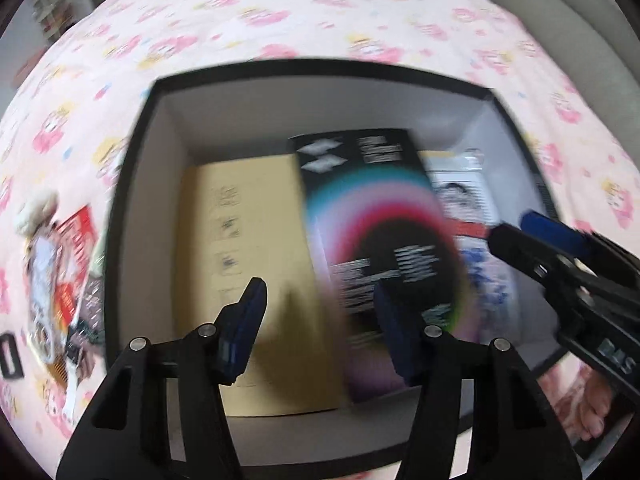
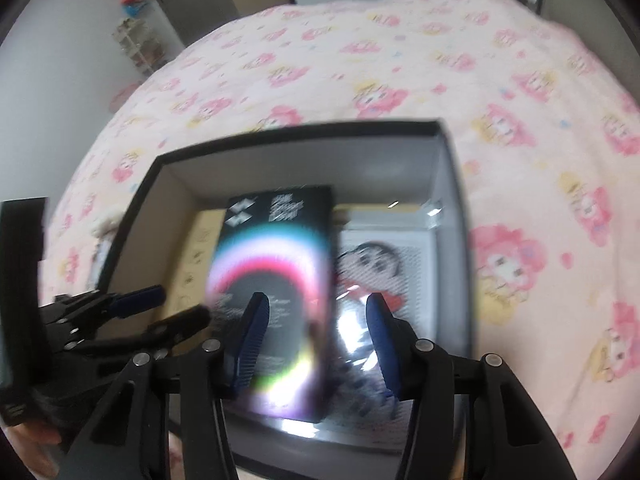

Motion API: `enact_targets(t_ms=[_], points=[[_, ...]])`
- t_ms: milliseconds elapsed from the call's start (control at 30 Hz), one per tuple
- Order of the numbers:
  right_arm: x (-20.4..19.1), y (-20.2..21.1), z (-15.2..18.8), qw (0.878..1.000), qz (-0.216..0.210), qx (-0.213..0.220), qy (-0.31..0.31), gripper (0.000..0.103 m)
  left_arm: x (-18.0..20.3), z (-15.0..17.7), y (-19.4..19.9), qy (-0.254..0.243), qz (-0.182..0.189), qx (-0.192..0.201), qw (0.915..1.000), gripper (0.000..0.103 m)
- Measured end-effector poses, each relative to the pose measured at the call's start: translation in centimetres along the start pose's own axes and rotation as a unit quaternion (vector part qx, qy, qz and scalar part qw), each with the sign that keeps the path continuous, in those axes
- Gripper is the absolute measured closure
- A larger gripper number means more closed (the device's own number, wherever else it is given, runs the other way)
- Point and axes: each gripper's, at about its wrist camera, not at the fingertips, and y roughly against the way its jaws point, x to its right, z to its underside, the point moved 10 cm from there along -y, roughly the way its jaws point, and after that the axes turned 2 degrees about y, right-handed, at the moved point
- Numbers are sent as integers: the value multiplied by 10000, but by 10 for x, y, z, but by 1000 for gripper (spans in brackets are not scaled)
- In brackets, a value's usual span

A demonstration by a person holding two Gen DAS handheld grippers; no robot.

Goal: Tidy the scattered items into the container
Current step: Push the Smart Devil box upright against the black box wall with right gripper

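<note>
Left gripper (image 1: 320,320) and right gripper (image 2: 318,336) jaws spread, empty, hovering over the black box (image 1: 132,152); only the left wrist view is showing scattered packets (image 1: 68,272) on the bed (image 1: 280,12).

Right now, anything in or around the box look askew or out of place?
Yes. The black rainbow-print carton lies slanted in the black box, partly covering the tan package and the cartoon-print packet, not squared to the walls. A pile of loose items sits outside the box on the bedspread.
</note>
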Motion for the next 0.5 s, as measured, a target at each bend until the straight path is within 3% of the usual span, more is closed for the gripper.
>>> enact_targets(t_ms=[133, 267, 400, 500], points=[[18, 15, -4, 9995, 150, 190, -224, 56, 35, -13, -7, -414, 51, 26, 9991, 35], [15, 16, 2, 9989, -349, -14, -314, 56, 42, -16, -21, -390, -341, -163, 9985, 35], [-7, 6, 10, 9969, -740, -255, -87, 56, -1, 2, -3, -16, -966, -122, 9952, 44], [-21, -5, 13, 9971, -628, -371, 235, 56, -27, 10, 12, 331, -888, -33, 9955, 46]])
